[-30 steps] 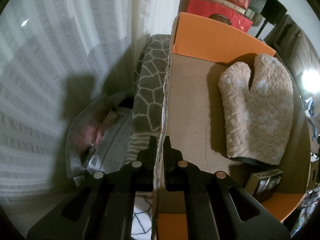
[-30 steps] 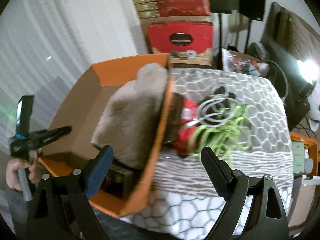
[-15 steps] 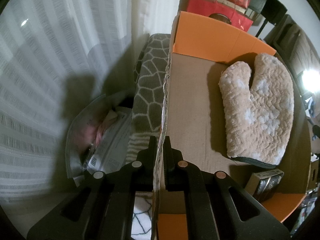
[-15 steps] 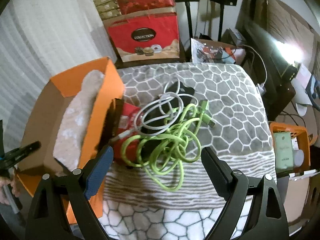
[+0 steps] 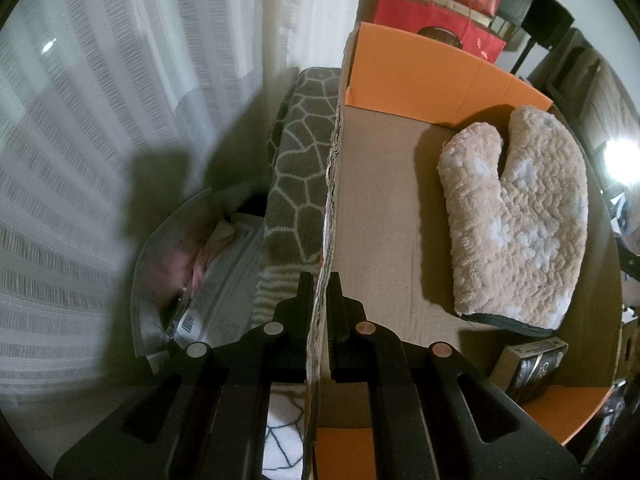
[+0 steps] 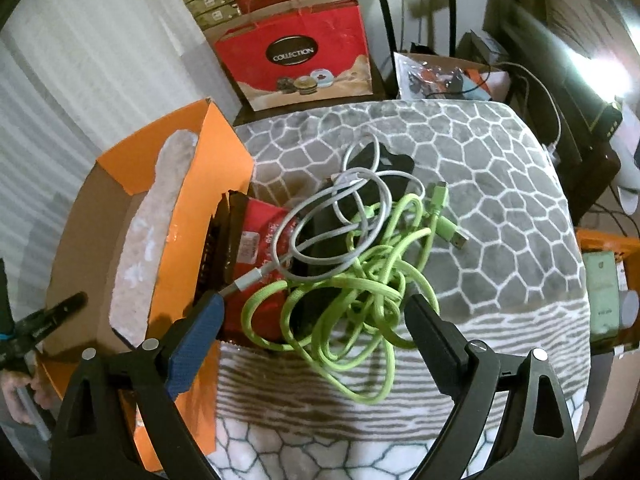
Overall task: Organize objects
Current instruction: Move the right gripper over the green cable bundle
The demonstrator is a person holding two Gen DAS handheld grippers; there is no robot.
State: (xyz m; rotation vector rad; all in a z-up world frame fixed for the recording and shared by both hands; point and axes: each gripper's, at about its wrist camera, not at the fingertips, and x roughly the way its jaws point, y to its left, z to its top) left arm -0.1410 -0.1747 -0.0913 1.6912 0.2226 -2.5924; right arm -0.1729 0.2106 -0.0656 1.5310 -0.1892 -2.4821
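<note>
My left gripper (image 5: 320, 280) is shut on the near side wall of an orange cardboard box (image 5: 448, 76); one finger is outside, one inside. A beige fluffy mitt (image 5: 516, 224) and a small dark packet (image 5: 536, 364) lie inside it. In the right wrist view my right gripper (image 6: 316, 304) is open and hovers over a tangled green cable (image 6: 360, 288) mixed with a white cable (image 6: 348, 208). Both cables lie over a red packet (image 6: 256, 236) and a black object (image 6: 376, 168) on the patterned grey blanket (image 6: 500, 208), right of the box (image 6: 188, 184).
Red gift boxes (image 6: 296, 60) stand behind the blanket. An orange basket (image 6: 608, 280) with a green carton sits at the right edge. Left of the box, a clear bin (image 5: 160, 264) with papers stands below a white curtain (image 5: 120, 100). A hand (image 6: 20, 396) holds the left gripper's handle.
My right gripper has swung from over the box to above the cable tangle and come lower and closer to it, still open. The left gripper keeps its hold on the box wall.
</note>
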